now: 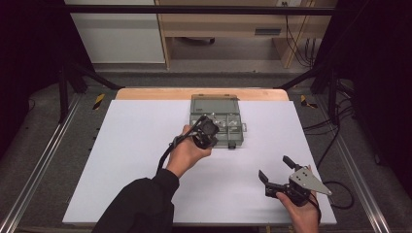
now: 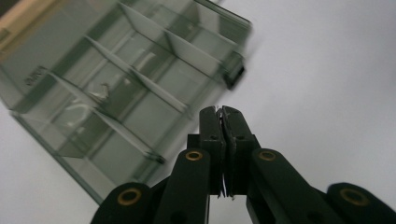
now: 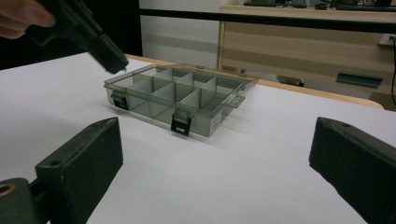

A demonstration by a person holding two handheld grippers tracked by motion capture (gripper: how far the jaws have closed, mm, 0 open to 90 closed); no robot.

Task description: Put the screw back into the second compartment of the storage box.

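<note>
A smoky clear organizer box point(image 1: 228, 127) with several compartments lies at the far middle of the white table, lid point(image 1: 215, 103) folded back. My left gripper point(image 1: 209, 130) hovers over the box's near left corner, tilted down. In the left gripper view its jaws point(image 2: 222, 111) are pressed together, just off the box's point(image 2: 116, 84) latch corner; I can make out nothing held. A small metal part point(image 2: 102, 91) lies in one compartment. My right gripper point(image 1: 274, 166) rests near the table's front right, open wide and facing the box point(image 3: 177, 95), with nothing between its fingers point(image 3: 84, 158).
The white table top point(image 1: 136, 160) has free room left and in front of the box. Black latches point(image 3: 180, 124) sit on the box's front wall. Wooden furniture point(image 1: 228, 24) and a black frame stand beyond the far edge; cables point(image 1: 340, 194) trail at the right.
</note>
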